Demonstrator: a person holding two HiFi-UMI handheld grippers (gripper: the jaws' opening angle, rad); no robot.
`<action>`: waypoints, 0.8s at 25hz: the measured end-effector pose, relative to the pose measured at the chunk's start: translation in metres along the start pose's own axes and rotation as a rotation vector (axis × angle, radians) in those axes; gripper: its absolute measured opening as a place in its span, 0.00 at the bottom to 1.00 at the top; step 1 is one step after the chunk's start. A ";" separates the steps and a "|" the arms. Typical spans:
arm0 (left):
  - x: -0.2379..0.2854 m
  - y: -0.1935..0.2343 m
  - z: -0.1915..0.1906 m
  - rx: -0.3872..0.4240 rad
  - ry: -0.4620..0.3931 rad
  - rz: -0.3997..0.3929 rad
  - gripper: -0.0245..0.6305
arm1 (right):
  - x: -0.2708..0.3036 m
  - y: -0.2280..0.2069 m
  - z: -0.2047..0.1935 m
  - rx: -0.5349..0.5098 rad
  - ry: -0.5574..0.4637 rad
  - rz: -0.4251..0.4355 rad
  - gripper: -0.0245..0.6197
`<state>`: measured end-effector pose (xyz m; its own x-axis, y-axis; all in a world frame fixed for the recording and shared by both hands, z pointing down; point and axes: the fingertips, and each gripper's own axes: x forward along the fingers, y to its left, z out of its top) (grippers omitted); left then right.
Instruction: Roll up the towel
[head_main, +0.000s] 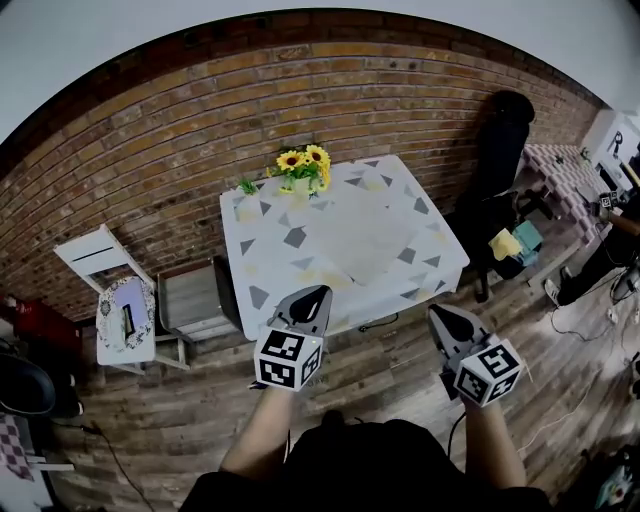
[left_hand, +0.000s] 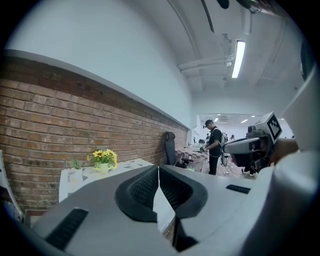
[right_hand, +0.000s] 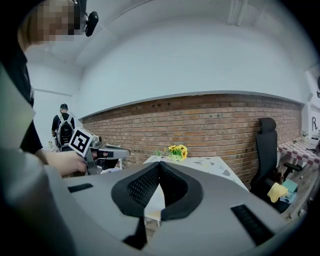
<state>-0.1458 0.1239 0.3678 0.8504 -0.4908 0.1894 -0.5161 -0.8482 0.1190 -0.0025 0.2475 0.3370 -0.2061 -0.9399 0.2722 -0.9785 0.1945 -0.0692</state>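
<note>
Looking down in the head view, the table (head_main: 262, 262) stands mid-frame against the brick wall. The towel (head_main: 352, 238) lies on it as a pale sheet, spread flat a little right of the table's centre. No fold or roll shows in it, as far as I can make out. A pot of sunflowers (head_main: 303, 170) sits at the table's far edge. The left tool (head_main: 316, 293) and the right tool (head_main: 441, 313) are held low in the frame near the table's near edge, apart from the towel.

In the left gripper view, the left tool (left_hand: 158, 171) has its jaws pressed together in one thin line with nothing between them. The table shows low at the left with the sunflowers on it; from this flat angle the towel cannot be picked out. The right tool appears at the right edge of the frame.

In the right gripper view, the right tool (right_hand: 160, 165) is likewise closed tight and empty. The table lies beyond its tips, and the left tool sits at the left of the frame.

By my reading, the rolling has not started. Reaching the towel, opening the jaws, taking an edge and rolling it up are all left to do.
</note>
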 end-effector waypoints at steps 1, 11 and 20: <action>0.003 0.001 0.001 0.002 -0.004 -0.002 0.07 | 0.002 -0.003 -0.001 -0.001 0.009 -0.002 0.06; 0.042 0.014 -0.020 -0.008 0.073 0.002 0.07 | 0.041 -0.042 -0.014 0.032 0.057 0.028 0.06; 0.124 0.025 -0.032 -0.027 0.169 0.058 0.07 | 0.114 -0.113 -0.021 0.064 0.075 0.164 0.06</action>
<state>-0.0563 0.0480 0.4253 0.7909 -0.4965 0.3578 -0.5684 -0.8127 0.1286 0.0841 0.1239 0.3962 -0.3650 -0.8733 0.3228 -0.9296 0.3225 -0.1785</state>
